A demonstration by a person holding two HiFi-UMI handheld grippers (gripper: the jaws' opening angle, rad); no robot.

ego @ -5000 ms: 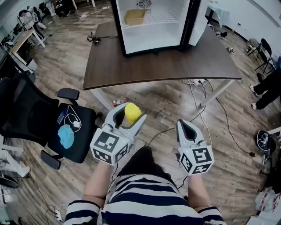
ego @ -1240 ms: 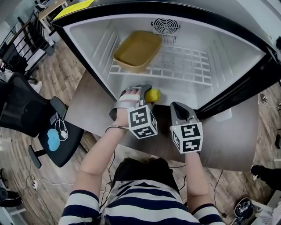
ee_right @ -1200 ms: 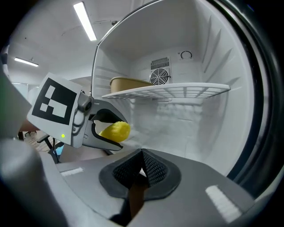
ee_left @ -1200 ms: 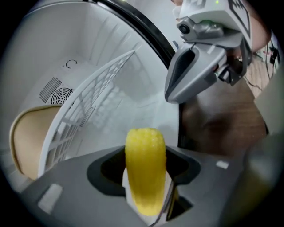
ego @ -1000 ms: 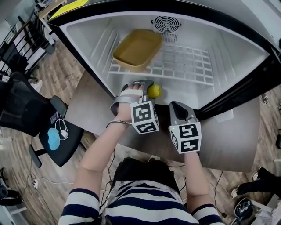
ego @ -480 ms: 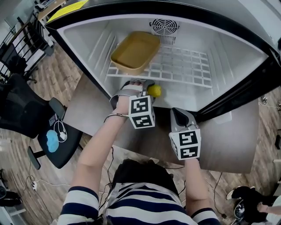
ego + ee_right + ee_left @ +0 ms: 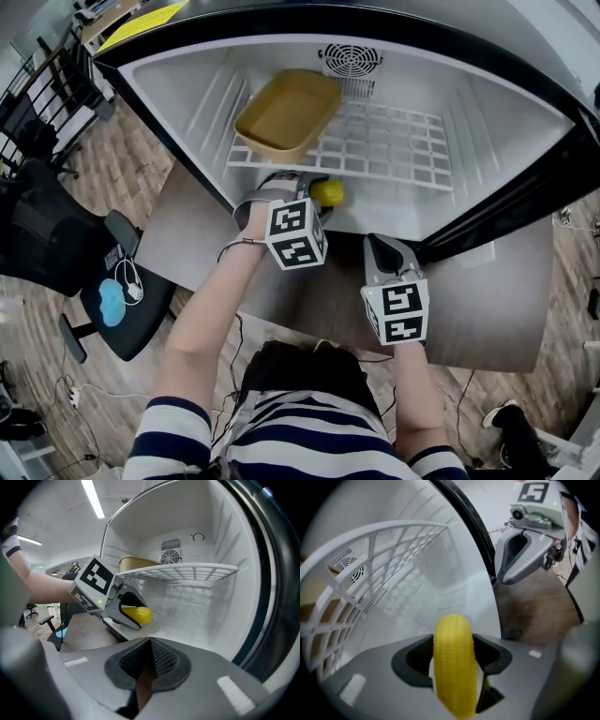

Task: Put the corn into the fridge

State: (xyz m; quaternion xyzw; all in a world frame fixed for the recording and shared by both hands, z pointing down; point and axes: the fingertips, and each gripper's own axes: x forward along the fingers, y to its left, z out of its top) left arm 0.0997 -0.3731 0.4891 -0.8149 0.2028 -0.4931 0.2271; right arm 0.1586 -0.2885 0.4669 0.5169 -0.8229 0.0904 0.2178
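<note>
A yellow corn cob (image 7: 327, 193) (image 7: 454, 665) (image 7: 137, 614) is clamped between the jaws of my left gripper (image 7: 305, 190) (image 7: 454, 667) (image 7: 123, 612), which reaches just inside the open fridge (image 7: 487, 141), under the white wire shelf (image 7: 375, 141) and above the white fridge floor (image 7: 440, 602). My right gripper (image 7: 384, 258) (image 7: 146, 665) hangs at the fridge's front sill over the wooden table (image 7: 487, 300), jaws shut with nothing between them.
A tan tray (image 7: 286, 111) sits on the left of the wire shelf. A fan grille (image 7: 350, 59) is on the back wall. The black fridge door frame (image 7: 525, 197) runs along the right. An office chair (image 7: 56, 253) stands left of the table.
Over five seconds I walked from the floor to the fridge. In the last second the left gripper carried the corn slightly deeper under the shelf; the right gripper dropped back a little.
</note>
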